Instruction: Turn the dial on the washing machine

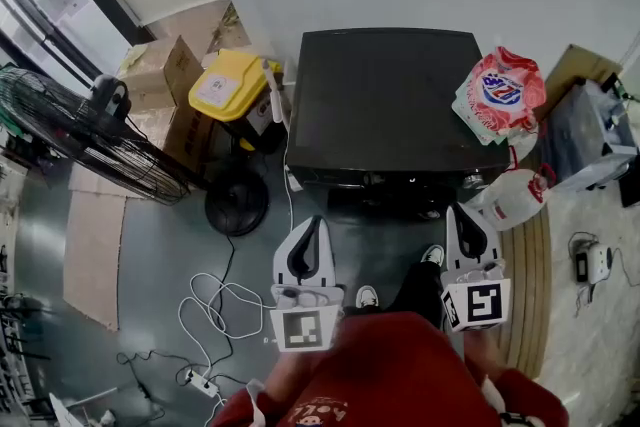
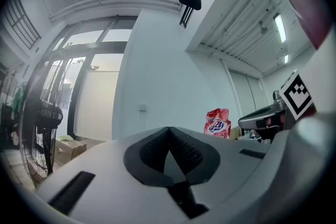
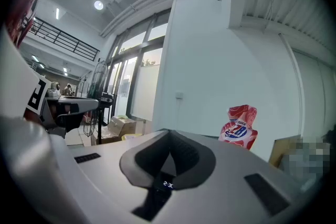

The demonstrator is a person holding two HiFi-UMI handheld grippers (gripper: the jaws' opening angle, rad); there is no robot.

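Observation:
The washing machine point(image 1: 390, 95) is a black box seen from above, its front panel point(image 1: 400, 179) facing me with small lights on it. I cannot make out the dial. My left gripper point(image 1: 314, 223) hovers in front of the machine's left half, jaws closed tip to tip point(image 2: 169, 128) with nothing between them. Beside the front right corner is my right gripper point(image 1: 463, 213), also shut point(image 3: 169, 132) and empty. In the right gripper view a lit display point(image 3: 167, 184) shows below the jaws' tips.
A red and white detergent bag point(image 1: 500, 93) lies on the machine's right rear corner. A white jug point(image 1: 517, 197) stands at its right, a yellow bin point(image 1: 228, 83) and cardboard boxes point(image 1: 160, 70) at its left. A floor fan point(image 1: 95, 130) and loose cables point(image 1: 215, 305) are on the left.

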